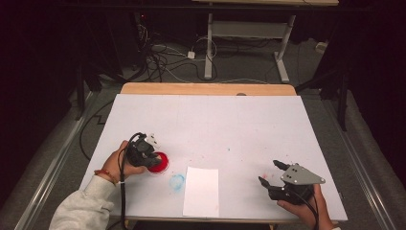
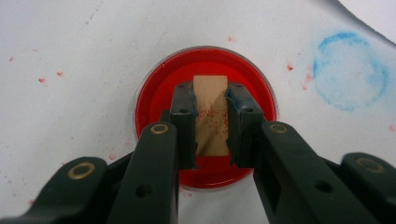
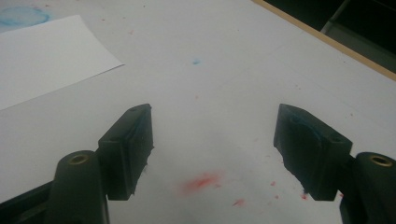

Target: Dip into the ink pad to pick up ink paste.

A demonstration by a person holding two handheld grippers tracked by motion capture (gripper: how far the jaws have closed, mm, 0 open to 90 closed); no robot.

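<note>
Your counter point(image 1: 210, 124), covered in white, stretches ahead of both hand-held grippers. A white paper sheet point(image 1: 201, 190) lies between them, nearer your left. Directly under your left hand-held gripper point(image 2: 211, 122) sits the round red ink dish point(image 2: 154, 93); its jaws are clamped on a wooden stamp block point(image 2: 211, 114), held over the dish's middle. Your right hand-held gripper point(image 3: 212, 149) hovers with jaws spread wide, holding nothing, above red specks.

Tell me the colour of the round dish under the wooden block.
Red, the round dish beneath the wooden block; clearest in the left gripper view.
</note>
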